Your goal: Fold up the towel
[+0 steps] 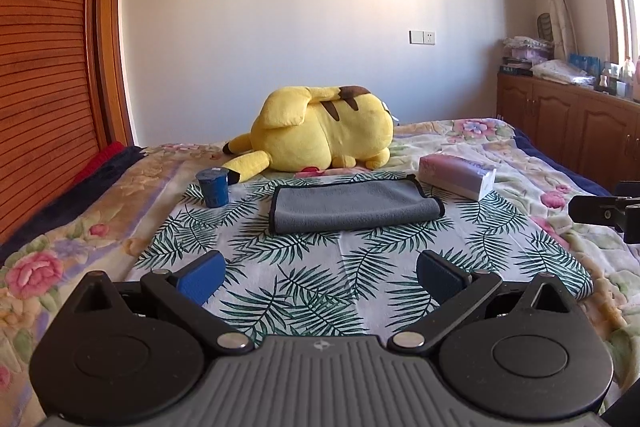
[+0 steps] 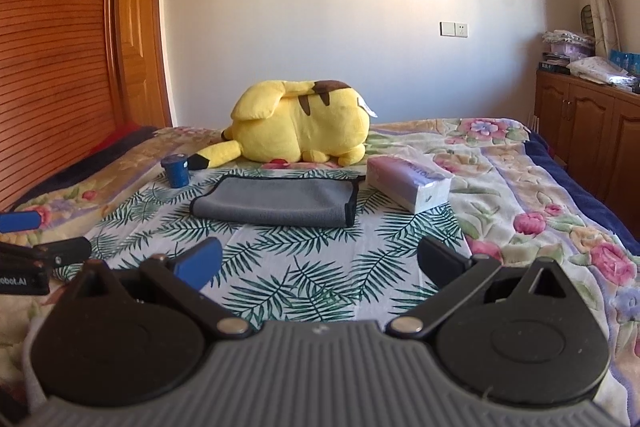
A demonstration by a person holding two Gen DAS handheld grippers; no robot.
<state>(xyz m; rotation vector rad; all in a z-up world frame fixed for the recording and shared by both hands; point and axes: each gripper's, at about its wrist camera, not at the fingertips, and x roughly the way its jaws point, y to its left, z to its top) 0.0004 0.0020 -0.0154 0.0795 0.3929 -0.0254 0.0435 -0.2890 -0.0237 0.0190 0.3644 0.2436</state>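
bed [image 1: 500, 155] with a floral blanket, and a white cloth printed with green palm leaves [image 1: 320, 267] spread over its middle. the towel [image 1: 352, 207] lies on that leaf cloth: grey, black-edged, already folded over once into a wide flat band, its rounded fold facing the near side and a black-trimmed edge showing along the far side and one end. nothing touches it.

behind the towel, a yellow plush toy [image 1: 324, 131] lies on its side on the blanket, brown stripes on its back, black-tipped ear pointing at a small dark blue cup [image 1: 213, 189] standing upright on the far left corner of the leaf cloth. right of the towel, a pink and white tissue pack [image 1: 458, 175] lies flat, near the towel's end but apart from it.

left tongs [image 1: 320, 273]: spread wide, blue pads [image 1: 202, 281] either side, nothing between them, held low over the near part of the leaf cloth, well short of the towel. right tongs [image 2: 320, 263]: likewise spread, nothing between them, same near stretch of cloth.

left wrist view alone: the window side, with bottles [image 1: 618, 79] on the wooden cabinet [image 1: 560, 115], and the other tool's black tip at the right edge. right wrist view alone: a white tag [image 2: 370, 109] on the toy, more of the wooden door [image 2: 136, 19], and the left tool at the left edge with lettering on its body, partly cut off.
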